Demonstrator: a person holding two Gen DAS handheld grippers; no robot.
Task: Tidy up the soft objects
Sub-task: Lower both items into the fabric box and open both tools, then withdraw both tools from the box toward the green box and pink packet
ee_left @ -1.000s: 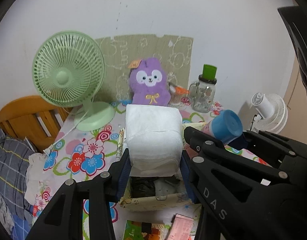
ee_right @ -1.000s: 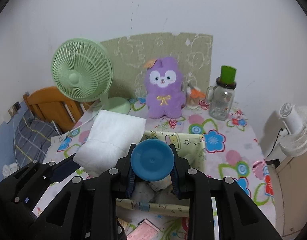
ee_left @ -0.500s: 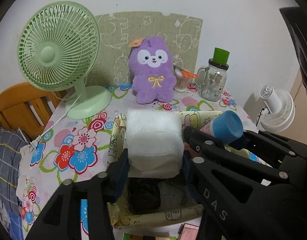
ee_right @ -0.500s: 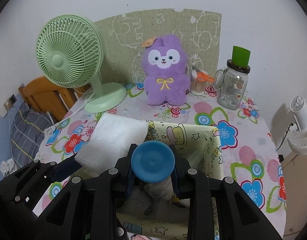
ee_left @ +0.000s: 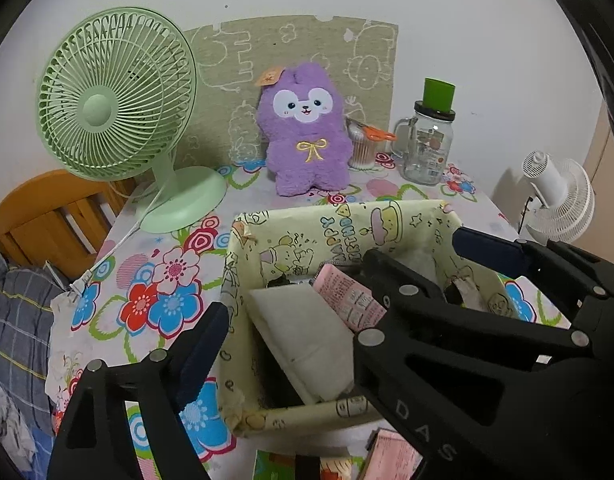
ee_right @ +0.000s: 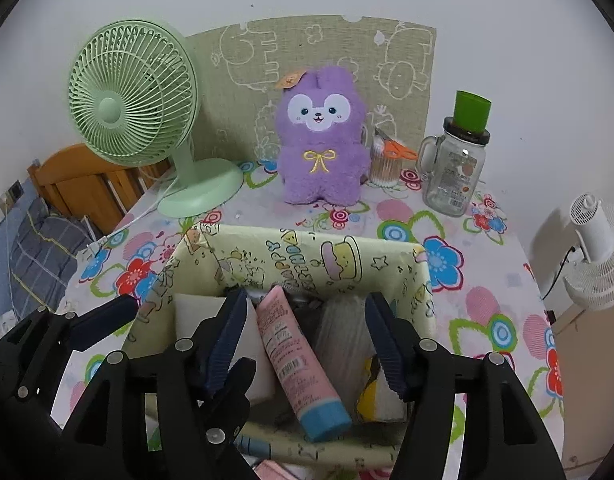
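A pale yellow cartoon-print box [ee_left: 347,216] [ee_right: 307,240] stands on the floral tablecloth. Inside it a white soft pack [ee_left: 303,332] [ee_right: 195,312] leans on its edge. Beside the pack lies a pink tube with a blue cap [ee_right: 291,352] [ee_left: 347,300]. My left gripper [ee_left: 295,286] hovers over the box's left side, jaws opening, pads clear of the pack. My right gripper [ee_right: 307,300] straddles the tube, jaws opening, with neither pad touching it. A purple plush [ee_left: 303,132] [ee_right: 321,136] sits upright behind the box.
A green desk fan [ee_left: 115,96] stands at the back left, its cord trailing off the table. A glass jar with a green lid [ee_right: 455,168] and a cup with orange scissors [ee_right: 387,164] stand at the back right. A white fan [ee_right: 599,248] is off the right edge, a wooden frame [ee_left: 47,216] off the left.
Both grippers sank toward the box and opened. The white pack left the left gripper and the pink tube left the right gripper; both now lie in the box.
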